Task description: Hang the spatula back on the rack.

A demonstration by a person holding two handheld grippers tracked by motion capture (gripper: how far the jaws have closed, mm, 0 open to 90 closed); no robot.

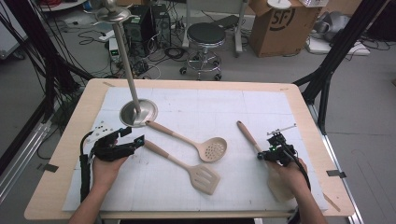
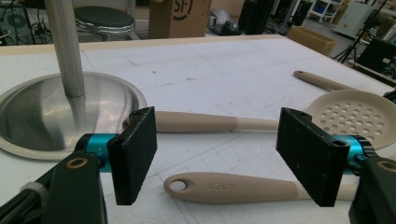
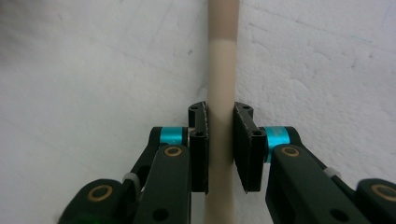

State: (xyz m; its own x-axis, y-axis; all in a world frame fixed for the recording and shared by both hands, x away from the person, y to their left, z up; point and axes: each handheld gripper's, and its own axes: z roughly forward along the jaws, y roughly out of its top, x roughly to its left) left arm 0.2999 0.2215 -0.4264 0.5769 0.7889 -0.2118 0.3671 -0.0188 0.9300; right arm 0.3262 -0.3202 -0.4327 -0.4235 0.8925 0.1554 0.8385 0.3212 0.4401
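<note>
1. Right tool (image 3: 220, 154) is pinching the pale spatula handle (image 3: 221, 70) between its pads; the spatula (image 1: 261, 154) is lying on the table (image 1: 299, 100) at the right, blade under the hand.
2. Risk: the round handle is sitting near the pad tips, so it may be rolling or swinging down once lifted.
3. Left tool (image 2: 224, 156) is standing spread above the slotted turner's handle (image 2: 229, 187), gripping nothing.
4. Skimmer (image 1: 212, 149) and metal stand (image 1: 138, 112) are crowding the left; the right edge is lying near the right hand, open room ahead.
</note>
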